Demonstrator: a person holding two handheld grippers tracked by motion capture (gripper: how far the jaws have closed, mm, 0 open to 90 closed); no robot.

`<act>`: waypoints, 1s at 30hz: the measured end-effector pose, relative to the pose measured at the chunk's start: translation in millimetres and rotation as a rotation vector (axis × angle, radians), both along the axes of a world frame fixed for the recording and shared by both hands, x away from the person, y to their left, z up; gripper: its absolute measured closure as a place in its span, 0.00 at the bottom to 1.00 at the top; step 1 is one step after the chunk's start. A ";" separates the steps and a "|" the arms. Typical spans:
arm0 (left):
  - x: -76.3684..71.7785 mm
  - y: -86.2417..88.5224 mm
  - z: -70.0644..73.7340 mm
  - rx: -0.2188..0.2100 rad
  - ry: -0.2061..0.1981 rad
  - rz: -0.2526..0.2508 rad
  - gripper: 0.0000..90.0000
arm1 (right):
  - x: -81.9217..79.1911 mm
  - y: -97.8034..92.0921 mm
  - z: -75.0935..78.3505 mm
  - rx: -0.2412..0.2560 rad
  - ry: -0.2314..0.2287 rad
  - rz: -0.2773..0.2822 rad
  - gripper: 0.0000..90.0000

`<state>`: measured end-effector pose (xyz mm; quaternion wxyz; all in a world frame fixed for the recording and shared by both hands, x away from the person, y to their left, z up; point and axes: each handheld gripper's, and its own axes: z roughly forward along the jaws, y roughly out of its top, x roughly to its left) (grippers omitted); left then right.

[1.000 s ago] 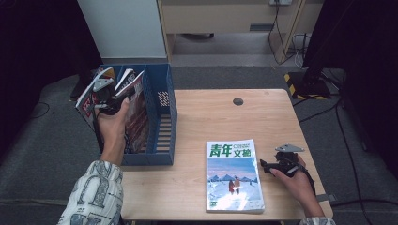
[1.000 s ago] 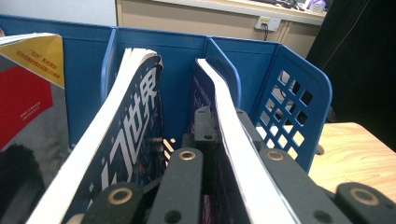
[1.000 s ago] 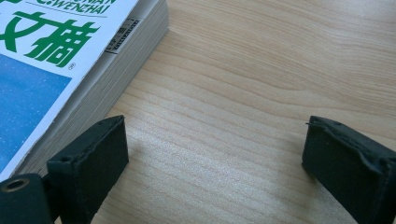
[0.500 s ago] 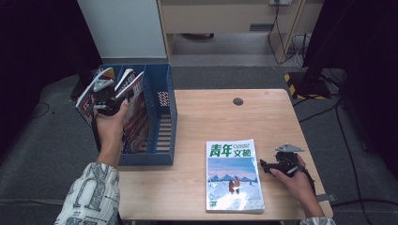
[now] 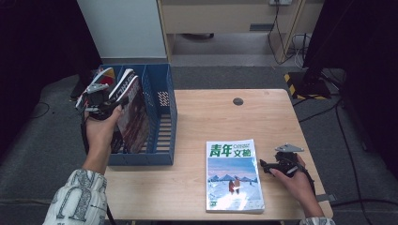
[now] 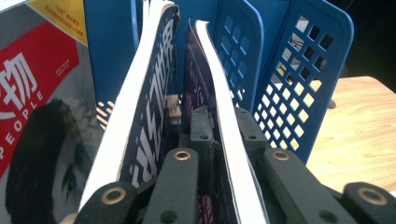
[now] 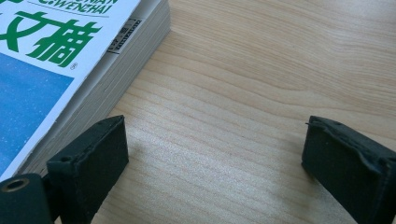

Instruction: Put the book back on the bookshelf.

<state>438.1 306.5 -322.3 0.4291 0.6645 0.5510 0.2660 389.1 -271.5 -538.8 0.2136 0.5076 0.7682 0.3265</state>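
A blue file rack stands at the table's left edge with several magazines upright in it. My left gripper is over the rack, shut on the top edge of a dark-covered magazine. In the left gripper view, the gripper has its jaws pressed on either side of that magazine's white page edge. A thick magazine with green Chinese title lies flat at the front of the table. My right gripper rests just right of it, open. Its jaws stand wide over bare wood beside the magazine's edge.
A red-covered "PEOPLE" magazine leans in the rack's leftmost slot. The rack's lattice dividers rise to the right of the held magazine. A black round grommet sits at the back of the wooden table. Cables run on the floor to the right.
My left hand and gripper have shifted slightly left with the dark magazine still held. The right gripper and the flat magazine have not moved.
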 end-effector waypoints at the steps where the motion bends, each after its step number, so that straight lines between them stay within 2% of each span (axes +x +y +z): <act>1: 0.0 0.3 0.4 -0.002 0.007 -0.003 0.89 | 0.0 0.0 0.0 0.000 0.000 0.000 0.08; 7: 0.6 -3.6 2.0 0.023 0.023 -0.014 0.84 | -0.1 0.2 0.0 0.001 0.001 0.000 0.08; 10: 1.2 -6.0 2.1 0.019 0.028 -0.017 0.77 | -0.1 0.3 0.0 0.001 0.001 -0.001 0.08; 12: 2.0 -7.4 2.7 0.032 0.044 -0.024 0.77 | -0.1 0.3 0.0 0.001 0.001 0.000 0.08; 13: 2.3 -7.9 3.2 0.044 0.060 -0.028 0.78 | -0.1 0.3 0.0 0.001 0.001 -0.001 0.08; 15: 1.9 -7.8 4.6 0.069 0.069 -0.032 0.88 | -0.1 0.3 0.0 0.001 0.001 -0.001 0.08; 17: 1.3 -5.5 5.7 0.062 0.074 -0.033 0.91 | -0.1 0.3 0.0 0.002 0.001 -0.001 0.08; 25: -1.1 1.0 8.5 0.009 0.046 -0.018 0.93 | 0.0 0.3 0.0 0.002 0.002 0.001 0.08; 30: -1.0 -3.1 17.9 0.019 0.006 -0.022 0.93 | 0.0 0.4 0.0 0.002 0.003 0.000 0.08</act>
